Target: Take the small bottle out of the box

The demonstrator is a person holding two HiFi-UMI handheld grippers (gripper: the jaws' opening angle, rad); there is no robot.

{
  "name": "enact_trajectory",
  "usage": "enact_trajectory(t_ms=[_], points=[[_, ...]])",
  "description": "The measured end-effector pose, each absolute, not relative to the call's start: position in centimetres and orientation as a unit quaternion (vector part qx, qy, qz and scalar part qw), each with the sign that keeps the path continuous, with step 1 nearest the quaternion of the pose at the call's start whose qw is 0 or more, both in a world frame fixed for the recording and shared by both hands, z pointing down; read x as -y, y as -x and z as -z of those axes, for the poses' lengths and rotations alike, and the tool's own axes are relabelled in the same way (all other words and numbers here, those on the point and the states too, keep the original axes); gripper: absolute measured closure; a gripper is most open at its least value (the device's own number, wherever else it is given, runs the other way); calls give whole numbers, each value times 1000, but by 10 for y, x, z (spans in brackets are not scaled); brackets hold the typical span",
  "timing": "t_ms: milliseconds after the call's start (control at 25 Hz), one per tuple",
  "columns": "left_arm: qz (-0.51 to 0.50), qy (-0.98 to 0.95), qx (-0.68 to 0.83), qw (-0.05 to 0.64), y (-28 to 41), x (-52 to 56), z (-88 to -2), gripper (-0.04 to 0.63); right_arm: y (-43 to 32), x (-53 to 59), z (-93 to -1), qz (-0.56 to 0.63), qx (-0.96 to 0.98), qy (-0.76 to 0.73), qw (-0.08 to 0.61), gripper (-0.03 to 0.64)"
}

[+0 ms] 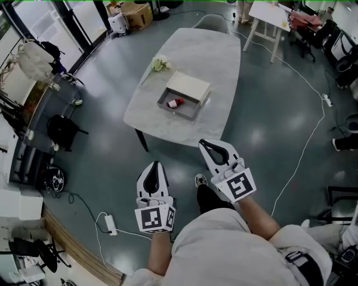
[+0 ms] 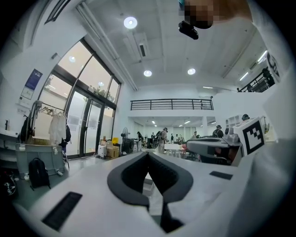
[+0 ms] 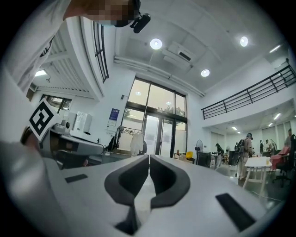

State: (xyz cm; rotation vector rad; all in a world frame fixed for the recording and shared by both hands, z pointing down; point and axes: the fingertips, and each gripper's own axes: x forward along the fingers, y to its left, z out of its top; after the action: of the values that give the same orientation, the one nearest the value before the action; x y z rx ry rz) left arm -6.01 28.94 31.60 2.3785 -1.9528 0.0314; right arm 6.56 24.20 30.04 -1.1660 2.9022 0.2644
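In the head view an open grey box (image 1: pixel 168 105) lies on the pale marble table (image 1: pixel 218 67), its cream lid (image 1: pixel 189 86) resting on its far right side. Inside the box lies the small bottle (image 1: pixel 174 103), red and white. My left gripper (image 1: pixel 154 166) and right gripper (image 1: pixel 206 144) are held near my body, well short of the table's near edge. Both are shut with nothing between the jaws. In the left gripper view the left gripper (image 2: pixel 148 154) points level into the room. The right gripper (image 3: pixel 148 158) does the same in its own view.
A small bunch of pale flowers (image 1: pixel 159 65) lies on the table left of the box. A power strip and cable (image 1: pixel 109 224) lie on the floor at my left. A dark desk with bags (image 1: pixel 53 114) stands at far left, and a white table (image 1: pixel 267 14) at the back.
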Motion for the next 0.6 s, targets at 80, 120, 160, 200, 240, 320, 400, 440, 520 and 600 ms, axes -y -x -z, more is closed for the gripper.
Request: enact_trajectory(t_ms=[80,120,160,200,240,320,400,440,520,600], points=[[-15,-772,634,37,62,-261,-317,572,-58,-213,-302,-80,-929,361,0,589],[-16,-772,634,40,64,-247,-318,572,-53,-199,-303,-81,-932,355,-2,589],[-17,-771,635,43,66,-233,-320,572,-48,-187,-305,-80,-934,347,-4,589],[-19,-771,635,47,69,-220,-322,572,-43,-174,-308,-77,-937,341,-8,589],[-22,-770,636,50,72,-206,-325,572,-39,-161,-311,-75,-939,335,-14,589],[-34,-771,633,57,77,-179,-333,572,-32,-134,-316,-71,-941,330,-21,589],[-43,-774,628,66,77,-154,-340,572,-30,-110,-318,-65,-941,330,-19,589],[-45,-775,626,73,76,-143,-342,572,-30,-101,-319,-64,-942,329,-20,589],[-47,-777,622,84,76,-124,-346,572,-30,-86,-325,-63,-945,320,-33,589],[-53,-779,619,86,77,-105,-349,572,-27,-70,-332,-56,-947,312,-49,589]])
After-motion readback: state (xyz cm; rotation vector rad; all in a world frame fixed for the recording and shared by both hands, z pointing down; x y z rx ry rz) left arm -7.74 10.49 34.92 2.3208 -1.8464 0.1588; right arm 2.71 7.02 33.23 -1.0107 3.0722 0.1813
